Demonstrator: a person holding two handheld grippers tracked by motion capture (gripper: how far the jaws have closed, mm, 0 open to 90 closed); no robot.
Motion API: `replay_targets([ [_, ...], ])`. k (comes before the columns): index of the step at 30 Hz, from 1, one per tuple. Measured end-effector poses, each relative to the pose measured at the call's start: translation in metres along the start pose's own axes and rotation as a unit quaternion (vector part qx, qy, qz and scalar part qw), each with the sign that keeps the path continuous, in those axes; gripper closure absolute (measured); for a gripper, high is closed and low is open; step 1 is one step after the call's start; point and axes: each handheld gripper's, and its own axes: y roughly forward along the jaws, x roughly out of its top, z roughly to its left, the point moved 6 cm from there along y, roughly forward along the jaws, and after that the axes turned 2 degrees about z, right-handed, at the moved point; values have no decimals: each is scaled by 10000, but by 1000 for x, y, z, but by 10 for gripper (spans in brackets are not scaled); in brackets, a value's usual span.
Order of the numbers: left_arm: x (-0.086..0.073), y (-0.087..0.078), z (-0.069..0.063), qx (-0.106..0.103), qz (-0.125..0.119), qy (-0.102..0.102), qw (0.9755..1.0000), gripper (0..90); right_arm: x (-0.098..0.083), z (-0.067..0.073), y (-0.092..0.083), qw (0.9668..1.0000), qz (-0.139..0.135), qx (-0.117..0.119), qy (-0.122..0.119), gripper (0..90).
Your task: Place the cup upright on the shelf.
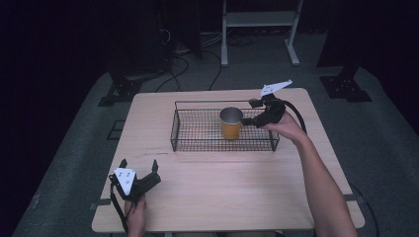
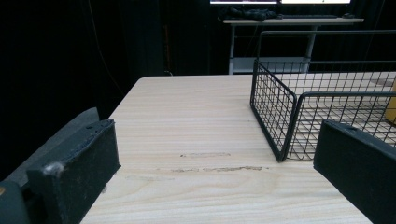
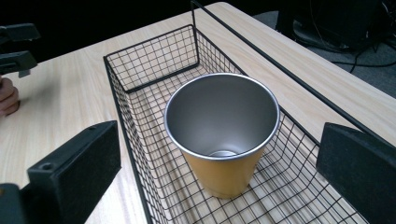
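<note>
Inside wire basket (image 1: 197, 129): upright yellow cup (image 3: 223, 140) (steel-lined); both jaws spread, empty.

One yellow metal cup (image 1: 231, 122), one black wire basket (image 1: 197, 146), one wooden table (image 1: 212, 197), two handheld grippers: left gripper (image 1: 140, 166), right gripper (image 1: 251, 112).
</note>
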Motion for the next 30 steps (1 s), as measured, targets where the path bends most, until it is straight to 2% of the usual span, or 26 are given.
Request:
replay_targets([
  [6, 0, 0, 0, 0, 0, 9, 10000, 0, -2, 2, -6, 10000, 17, 29, -3, 0],
  [20, 0, 0, -1, 1, 8, 20, 10000, 0, -11, 7, -28, 9998, -185, 75, 48, 0],
  [30, 0, 0, -1, 17, 32, 24, 10000, 0, -8, 14, -40, 9995, -278, 148, 7, 0],
])
